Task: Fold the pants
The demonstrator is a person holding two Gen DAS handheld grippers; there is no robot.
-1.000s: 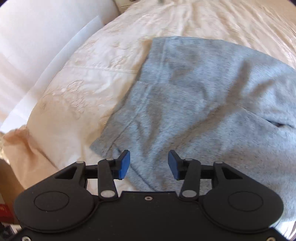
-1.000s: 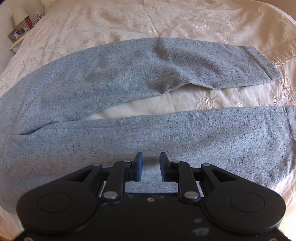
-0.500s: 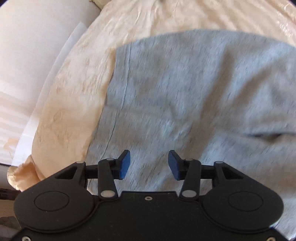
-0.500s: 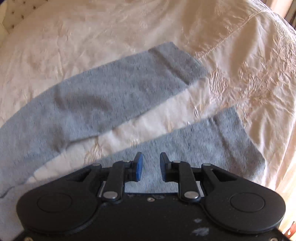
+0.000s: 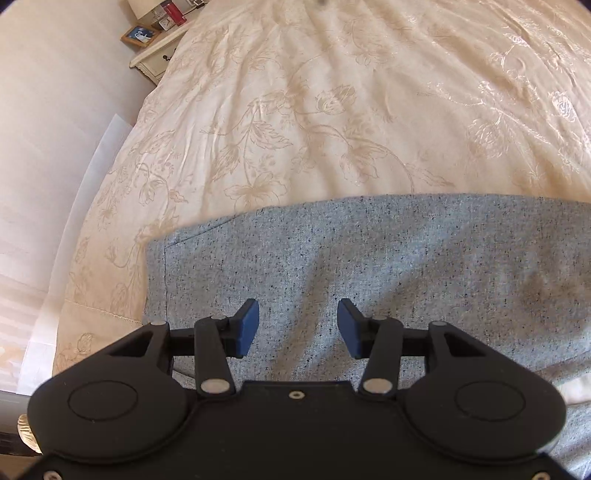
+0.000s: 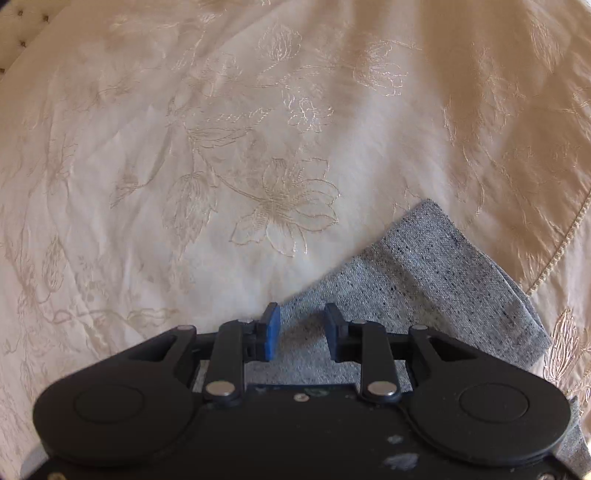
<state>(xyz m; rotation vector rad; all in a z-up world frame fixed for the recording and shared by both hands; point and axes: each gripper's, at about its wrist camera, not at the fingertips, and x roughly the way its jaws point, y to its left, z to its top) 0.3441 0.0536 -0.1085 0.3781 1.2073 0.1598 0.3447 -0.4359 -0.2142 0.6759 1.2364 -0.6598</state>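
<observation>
My left hand-held gripper point(image 5: 298, 325) hangs open over the pants point(image 5: 406, 266) on the bed point(image 5: 332, 110), while my right hand-held gripper point(image 6: 301, 330) is opening, unclamped, above a cuff point(image 6: 454, 273).

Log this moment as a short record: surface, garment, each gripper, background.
surface: cream bedspread with stitched flowers
garment: grey pants lying flat on it; leg cuff in the right view
left gripper: open, above the pants, nothing between the pads
right gripper: jaws opening, above the leg near the cuff, gripping nothing
background: nightstand with a picture frame
</observation>
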